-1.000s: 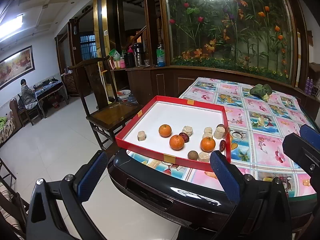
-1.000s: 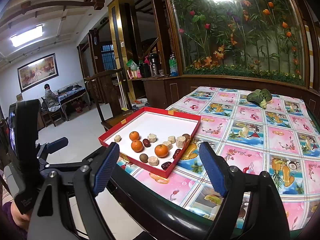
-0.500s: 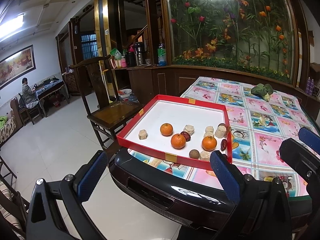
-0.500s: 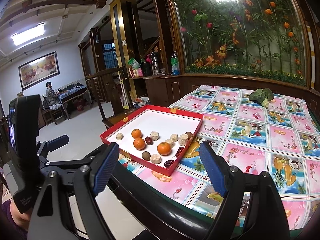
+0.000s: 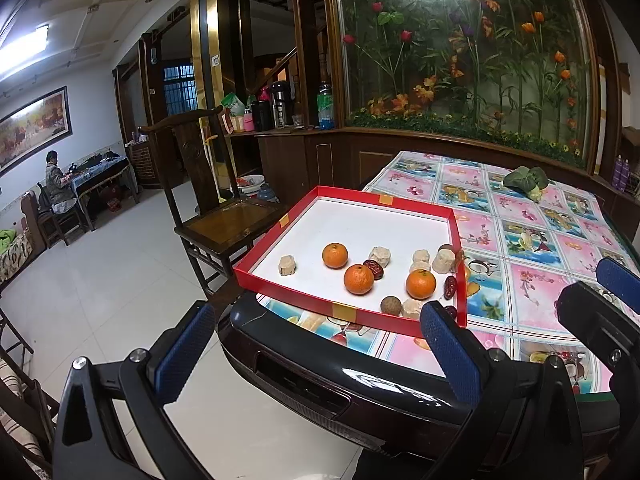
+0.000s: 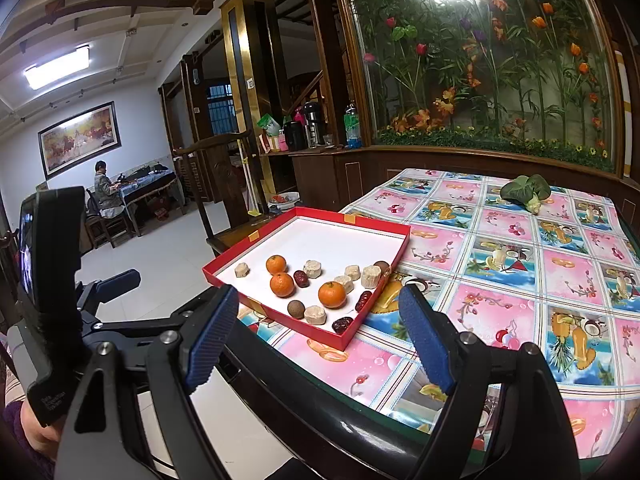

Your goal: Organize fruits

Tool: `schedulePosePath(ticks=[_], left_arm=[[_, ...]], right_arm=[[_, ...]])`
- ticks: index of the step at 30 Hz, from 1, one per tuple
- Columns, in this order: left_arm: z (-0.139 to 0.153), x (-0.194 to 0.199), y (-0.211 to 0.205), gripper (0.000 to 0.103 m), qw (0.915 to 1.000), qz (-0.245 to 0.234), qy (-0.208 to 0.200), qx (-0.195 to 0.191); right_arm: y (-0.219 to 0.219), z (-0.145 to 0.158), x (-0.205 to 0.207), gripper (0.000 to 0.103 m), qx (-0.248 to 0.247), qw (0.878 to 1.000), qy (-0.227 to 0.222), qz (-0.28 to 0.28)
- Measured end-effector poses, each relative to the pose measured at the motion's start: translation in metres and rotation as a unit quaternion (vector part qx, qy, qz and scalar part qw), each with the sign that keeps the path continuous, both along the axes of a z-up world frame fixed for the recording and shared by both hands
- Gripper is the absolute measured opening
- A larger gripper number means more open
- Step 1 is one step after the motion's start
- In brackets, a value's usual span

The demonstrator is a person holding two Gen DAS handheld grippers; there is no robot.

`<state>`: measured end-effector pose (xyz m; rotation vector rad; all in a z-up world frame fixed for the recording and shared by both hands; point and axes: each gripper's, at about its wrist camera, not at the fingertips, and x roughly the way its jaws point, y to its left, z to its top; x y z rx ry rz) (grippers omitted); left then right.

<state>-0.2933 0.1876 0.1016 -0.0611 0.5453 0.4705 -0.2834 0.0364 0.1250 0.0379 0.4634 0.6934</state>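
Hovering short of the tabletop [image 6: 500, 320] edge, both grippers hold nothing, their jaws spread wide and released. The left gripper [image 5: 316, 344] looks toward the near left corner of the tabletop; the right gripper [image 6: 316, 332] sits to its right, and part of it shows at the right edge of the left view.

On that corner rests a red tray [image 5: 352, 314] with a white floor, one corner jutting past the tabletop edge. Inside it lie three oranges [image 5: 359, 279], grouped toward the near side. Among them are several pale, stubby chunks [image 5: 287, 265], a few dark red dates [image 5: 373, 269] and a small brown round fruit [image 5: 391, 305] by the near wall. One chunk lies alone to the left, apart from the rest. A date lies just beside the middle orange; whether they touch I cannot tell.

A bright fruit-print cloth [image 6: 520, 248] covers the tabletop. At its far side, well apart from the tray, lies a leafy green vegetable [image 6: 522, 190]. Beside the tabletop stands a dark wooden chair [image 5: 224, 220] on pale floor tiles. Far off, a person [image 6: 105, 192] sits at another table.
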Motion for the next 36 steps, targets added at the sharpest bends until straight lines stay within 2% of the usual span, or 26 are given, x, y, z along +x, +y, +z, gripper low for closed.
schedulePosePath(ticks=[23,31,36], left_arm=[[-0.001,0.009,0.005,0.102,0.9999,-0.01,0.002,0.003],[-0.007,0.03,0.022,0.102,0.9999,-0.009,0.012,-0.005],[-0.004,0.042,0.018,0.102,0.9996,-0.024,0.012,-0.004]], right_arm=[[0.008,-0.002,0.003,0.084,-0.003,1.0,-0.008,0.002],[0.029,-0.009,0.037,0.085,0.015,0.999,0.03,0.015],[0.029,-0.009,0.055,0.085,0.017,0.999,0.039,0.008]])
